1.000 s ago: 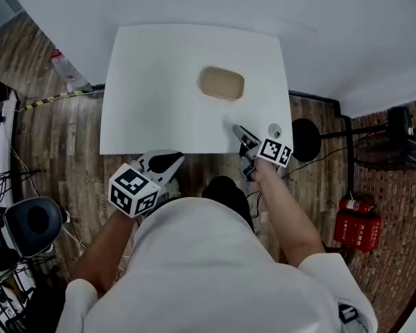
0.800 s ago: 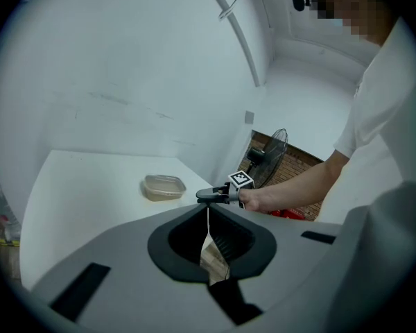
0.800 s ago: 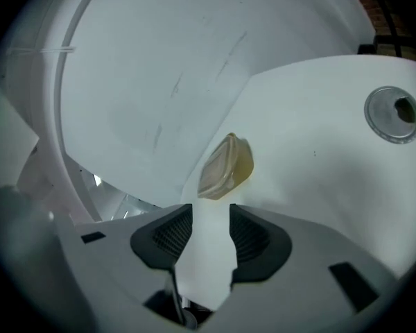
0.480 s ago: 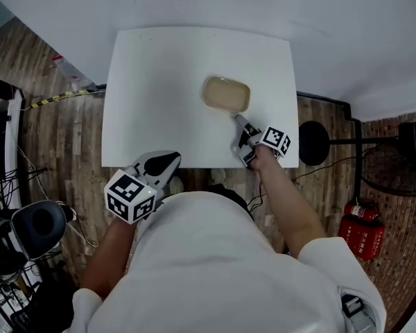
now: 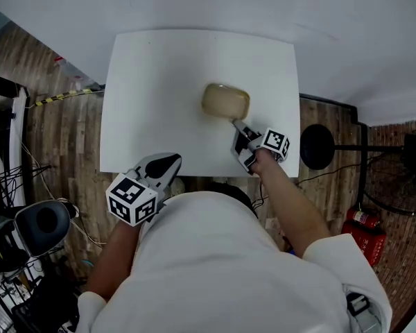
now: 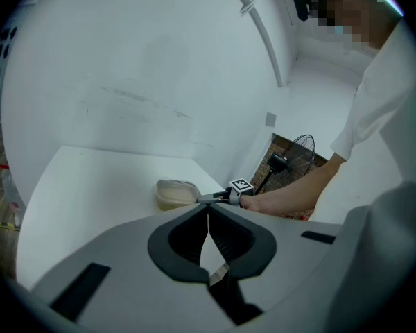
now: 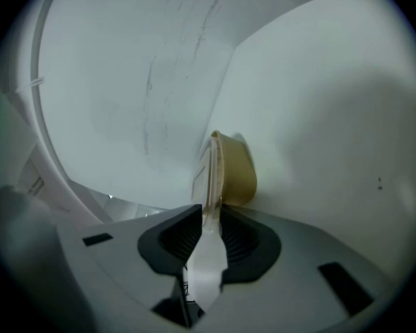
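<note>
The brown plank floor (image 5: pixel 62 130) spreads under everything, and a white wall (image 5: pixel 347 33) runs along the far side. The white table (image 5: pixel 159 82) stands against that wall, its near edge just in front of the person (image 5: pixel 215 269), who wears a white shirt.

The left gripper (image 5: pixel 170 162) hangs at the table's near edge, left of the middle, well apart from anything on the top. The left gripper view shows its jaws together, touching at the tips, with nothing between them.

The right gripper (image 5: pixel 236 125) reaches out over the right half of the table, far of the near edge. In the right gripper view its jaws (image 7: pixel 211 217) are drawn in on the thin rim at the container's near right end, with the rim standing between the pads.

The container (image 5: pixel 225 101) is a shallow, see-through tub with rounded corners and tan contents. It sits on the table right of the middle, about halfway between the near and far edges. From the left gripper view it (image 6: pixel 175 193) lies just left of the right gripper's tips.

On the floor to the right stand a dark round base (image 5: pixel 317 146) and, nearer, a red fire extinguisher (image 5: pixel 364 227).
</note>
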### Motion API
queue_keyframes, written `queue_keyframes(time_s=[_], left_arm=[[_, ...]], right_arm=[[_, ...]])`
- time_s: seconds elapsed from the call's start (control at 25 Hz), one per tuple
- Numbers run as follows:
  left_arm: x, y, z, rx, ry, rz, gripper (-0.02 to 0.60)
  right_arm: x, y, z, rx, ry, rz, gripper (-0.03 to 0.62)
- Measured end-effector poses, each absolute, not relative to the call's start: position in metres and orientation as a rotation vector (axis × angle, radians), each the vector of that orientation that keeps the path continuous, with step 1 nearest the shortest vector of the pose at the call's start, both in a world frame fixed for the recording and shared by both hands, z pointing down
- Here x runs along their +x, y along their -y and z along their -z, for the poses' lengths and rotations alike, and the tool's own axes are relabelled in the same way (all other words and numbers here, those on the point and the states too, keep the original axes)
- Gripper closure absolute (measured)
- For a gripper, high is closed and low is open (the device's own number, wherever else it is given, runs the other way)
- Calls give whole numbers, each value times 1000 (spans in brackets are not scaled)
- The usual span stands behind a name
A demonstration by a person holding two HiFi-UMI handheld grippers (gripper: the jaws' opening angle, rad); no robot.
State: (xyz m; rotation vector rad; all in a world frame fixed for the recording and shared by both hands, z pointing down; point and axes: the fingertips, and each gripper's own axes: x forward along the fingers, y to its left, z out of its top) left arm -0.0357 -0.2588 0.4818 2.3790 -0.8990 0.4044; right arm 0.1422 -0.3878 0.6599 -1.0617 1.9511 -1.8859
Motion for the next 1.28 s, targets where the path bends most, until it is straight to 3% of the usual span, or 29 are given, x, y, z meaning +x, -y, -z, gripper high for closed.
queue_keyframes(time_s=[0.72, 1.28], left_arm=[[-53, 252, -476, 2428, 870, -355, 561], [-88, 226, -478, 2462, 784, -324, 561]], right_arm=[[150, 348, -616, -970, -2001, 1836, 543], [115, 285, -541, -873, -2088, 1700, 549]])
